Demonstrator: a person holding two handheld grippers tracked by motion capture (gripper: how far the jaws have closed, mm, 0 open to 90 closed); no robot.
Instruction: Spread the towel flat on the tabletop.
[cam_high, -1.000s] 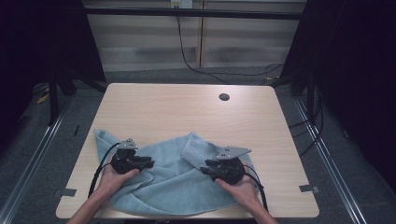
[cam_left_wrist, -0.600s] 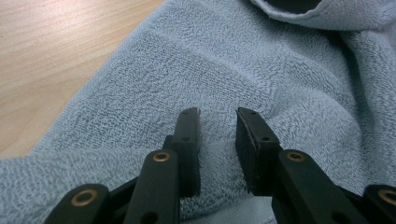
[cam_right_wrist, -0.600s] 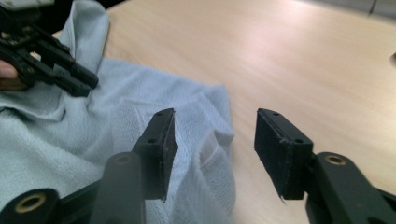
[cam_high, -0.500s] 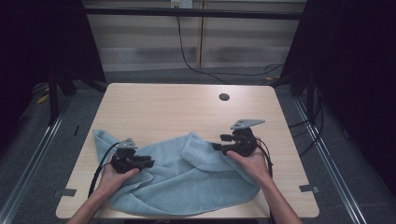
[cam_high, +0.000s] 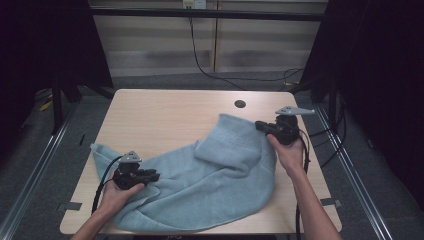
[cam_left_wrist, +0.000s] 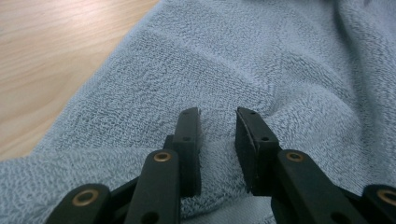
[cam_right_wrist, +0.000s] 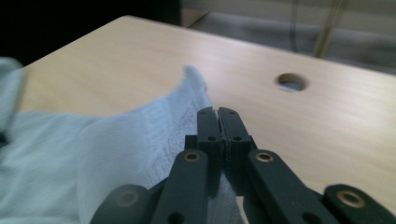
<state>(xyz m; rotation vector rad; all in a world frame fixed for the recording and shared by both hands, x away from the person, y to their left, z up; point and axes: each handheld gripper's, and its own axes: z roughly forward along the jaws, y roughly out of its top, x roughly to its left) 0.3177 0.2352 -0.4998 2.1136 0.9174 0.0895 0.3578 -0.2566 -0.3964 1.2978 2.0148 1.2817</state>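
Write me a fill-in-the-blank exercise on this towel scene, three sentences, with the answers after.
1. The right gripper is ___ on the towel.
2. The jaws of the left gripper stand ___ over the towel.
3. The round hole in the table lies nearer the ___ gripper.

Missing words: shut; open; right
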